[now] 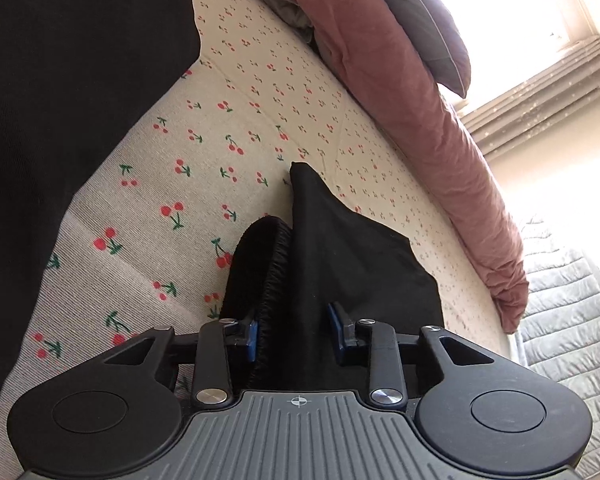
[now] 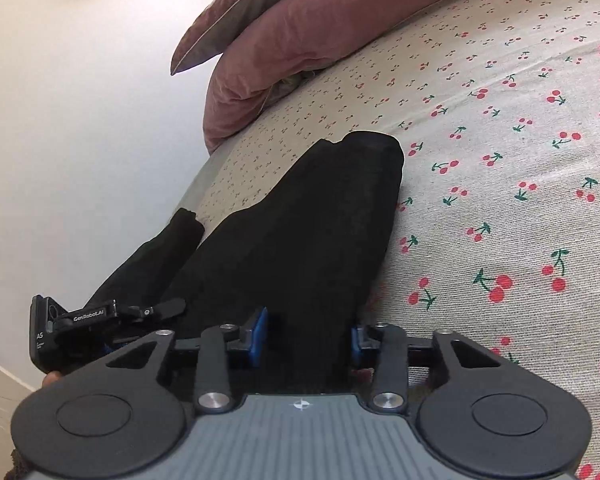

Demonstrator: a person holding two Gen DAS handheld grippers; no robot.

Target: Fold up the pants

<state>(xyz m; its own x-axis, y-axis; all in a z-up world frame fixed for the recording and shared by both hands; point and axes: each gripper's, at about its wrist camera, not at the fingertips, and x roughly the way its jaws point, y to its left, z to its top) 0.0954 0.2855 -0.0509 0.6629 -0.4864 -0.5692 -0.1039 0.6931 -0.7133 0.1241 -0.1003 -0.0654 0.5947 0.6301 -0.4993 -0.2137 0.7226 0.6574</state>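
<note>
The black pants point(image 1: 332, 256) hang between the blue pads of my left gripper point(image 1: 296, 332), with the elastic waistband point(image 1: 260, 264) bunched at the left pad. The jaws stand a moderate width apart and press the cloth. More black cloth point(image 1: 60, 100) fills the upper left of that view. In the right wrist view my right gripper point(image 2: 310, 336) is shut on the pants point(image 2: 300, 232), which trail away over the bed toward a folded end point(image 2: 376, 148). The left gripper's body point(image 2: 100, 320) shows at the lower left, beside a pant leg point(image 2: 156, 252).
A cherry-print bedsheet point(image 1: 236, 128) covers the bed. A pink duvet point(image 1: 440, 120) and grey pillow point(image 1: 432, 32) lie along its far side. A grey quilted cover point(image 1: 568, 320) and window curtains point(image 1: 540, 92) stand beyond. A white wall point(image 2: 80, 120) is left of the bed edge.
</note>
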